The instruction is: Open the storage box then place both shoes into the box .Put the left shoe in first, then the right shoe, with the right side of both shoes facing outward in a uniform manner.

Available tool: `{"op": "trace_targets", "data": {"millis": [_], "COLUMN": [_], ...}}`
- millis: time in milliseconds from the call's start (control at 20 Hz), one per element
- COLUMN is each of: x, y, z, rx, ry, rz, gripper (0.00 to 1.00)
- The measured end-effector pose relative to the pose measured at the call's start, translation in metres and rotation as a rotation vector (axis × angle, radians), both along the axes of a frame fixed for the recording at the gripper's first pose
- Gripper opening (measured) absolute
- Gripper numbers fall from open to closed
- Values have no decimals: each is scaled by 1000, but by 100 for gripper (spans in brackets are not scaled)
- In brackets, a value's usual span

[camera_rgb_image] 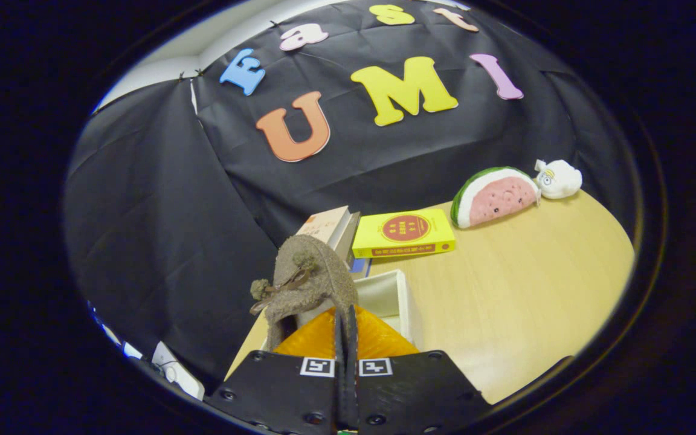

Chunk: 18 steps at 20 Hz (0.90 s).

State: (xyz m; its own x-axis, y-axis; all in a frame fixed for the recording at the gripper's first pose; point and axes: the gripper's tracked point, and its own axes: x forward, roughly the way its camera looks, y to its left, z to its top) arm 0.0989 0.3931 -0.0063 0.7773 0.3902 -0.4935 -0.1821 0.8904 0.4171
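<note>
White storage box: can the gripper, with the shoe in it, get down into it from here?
Probably yes. The gripper is shut on the brown shoe, held above the white storage box, whose top looks open just ahead; the yellow book lies beyond it.

A yellow book (403, 233) lies flat on the wooden worktop (517, 302). A second book (331, 226) lies just beside it. A watermelon-slice plush (494, 197) touches a white plush toy (558, 178).

shoe (306, 284) pinched between the closed fingers of the gripper (346, 338), box (393, 296) just ahead and under it, books (402, 232) beyond the box, two soft toys (496, 196) farther right on the table (517, 302)
</note>
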Motion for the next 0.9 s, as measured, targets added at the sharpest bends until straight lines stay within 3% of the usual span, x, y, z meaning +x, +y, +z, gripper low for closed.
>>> {"op": "trace_targets", "data": {"millis": [150, 550, 800, 850, 900], "x": [0, -1, -3, -4, -7], "y": [-6, -2, -8, -7, -8], "z": [-19, -42, -27, -20, -13], "rx": [-44, -90, -91, -94, -91], "ry": [10, 24, -63, -98, -125], "rz": [-30, 0, 17, 29, 43], "gripper": [0, 1, 14, 33, 44]}}
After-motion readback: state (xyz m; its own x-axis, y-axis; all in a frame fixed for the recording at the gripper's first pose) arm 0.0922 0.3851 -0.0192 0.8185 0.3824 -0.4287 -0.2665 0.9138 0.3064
